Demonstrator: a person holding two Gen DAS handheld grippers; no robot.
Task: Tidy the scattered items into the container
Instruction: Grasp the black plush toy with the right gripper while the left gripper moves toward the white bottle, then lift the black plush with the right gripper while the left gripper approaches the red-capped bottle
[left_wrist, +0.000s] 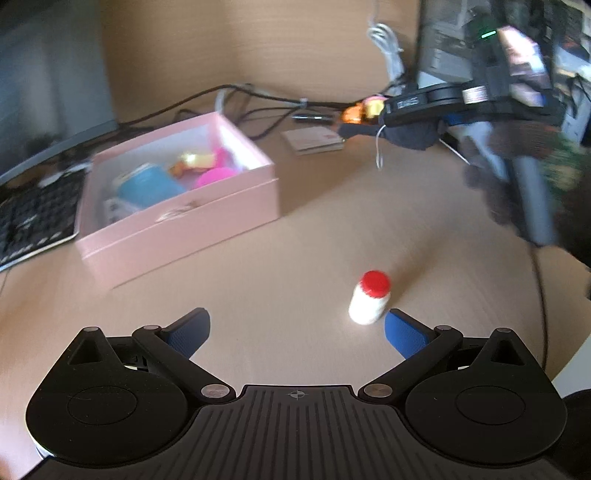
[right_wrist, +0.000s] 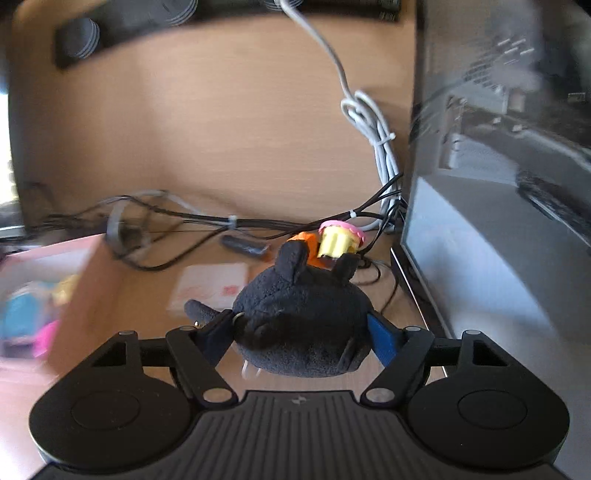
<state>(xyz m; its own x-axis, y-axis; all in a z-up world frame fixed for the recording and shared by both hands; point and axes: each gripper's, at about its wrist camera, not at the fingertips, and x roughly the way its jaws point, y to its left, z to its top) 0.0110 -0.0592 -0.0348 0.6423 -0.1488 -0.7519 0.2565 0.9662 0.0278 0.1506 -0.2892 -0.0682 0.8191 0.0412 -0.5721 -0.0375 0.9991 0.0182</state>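
Observation:
A dark plush toy (right_wrist: 299, 321) with two small ears sits between the blue pads of my right gripper (right_wrist: 297, 325), which press on both its sides. In the left wrist view this right gripper (left_wrist: 384, 127) holds the plush toy (left_wrist: 410, 134) above the desk at the back right, a white tag dangling from it. My left gripper (left_wrist: 297, 319) stands open low over the desk. A small white bottle with a red cap (left_wrist: 370, 297) stands upright just ahead of its right fingertip. The open pink box (left_wrist: 177, 229) at the left holds a blue cup, pink pieces and a yellow wrapper.
An orange, yellow and pink toy (right_wrist: 332, 242) lies behind the plush, near a flat card (right_wrist: 210, 286) and a dark stick (right_wrist: 245, 247). Black and white cables (right_wrist: 380, 147) run along the back. A keyboard (left_wrist: 33, 218) lies left of the box; a dark case (right_wrist: 480, 221) stands at the right.

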